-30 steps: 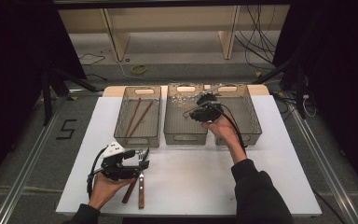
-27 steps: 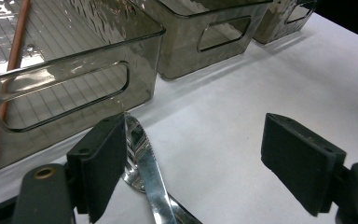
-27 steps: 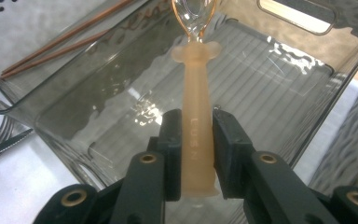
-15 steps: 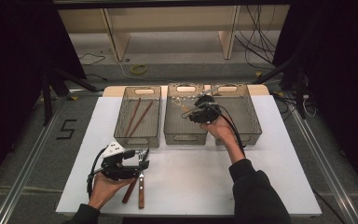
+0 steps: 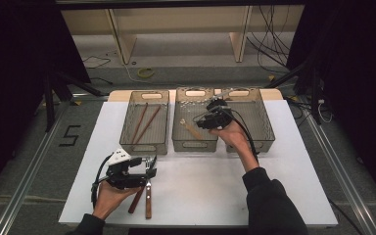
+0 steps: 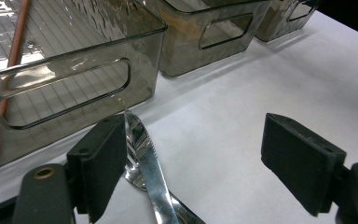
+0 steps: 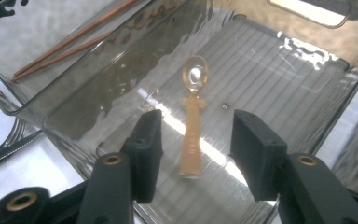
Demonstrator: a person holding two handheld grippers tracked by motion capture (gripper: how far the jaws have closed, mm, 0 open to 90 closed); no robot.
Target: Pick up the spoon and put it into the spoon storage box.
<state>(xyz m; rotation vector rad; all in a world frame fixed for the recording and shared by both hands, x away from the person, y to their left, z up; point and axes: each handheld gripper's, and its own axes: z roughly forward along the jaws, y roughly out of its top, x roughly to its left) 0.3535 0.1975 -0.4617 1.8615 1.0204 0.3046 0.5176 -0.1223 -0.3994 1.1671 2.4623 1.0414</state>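
Observation:
On the white table stand three clear bins side by side. The left bin (image 5: pixel 144 125) holds two brown chopsticks (image 5: pixel 147 122). A small wooden spoon (image 7: pixel 193 126) lies flat in the middle bin (image 5: pixel 182 142). My right gripper (image 7: pixel 198 149) hovers open just above the spoon's handle, and the high view shows that right gripper (image 5: pixel 200 122) over the middle bin. Near the front left, my left gripper (image 5: pixel 148 164) is open. A knife blade (image 6: pixel 151 168) sits beside its left jaw, lying over a fork (image 6: pixel 131 173). The knife (image 5: pixel 148 198) and fork have wooden handles.
The right bin (image 5: pixel 264 125) stands beside the middle one. The left bin's front wall with its handle slot (image 6: pixel 70 88) is close ahead of the left gripper. The chopsticks (image 7: pixel 74 39) are visible through the bin walls. Bare white table (image 5: pixel 215 186) lies in front of the bins.

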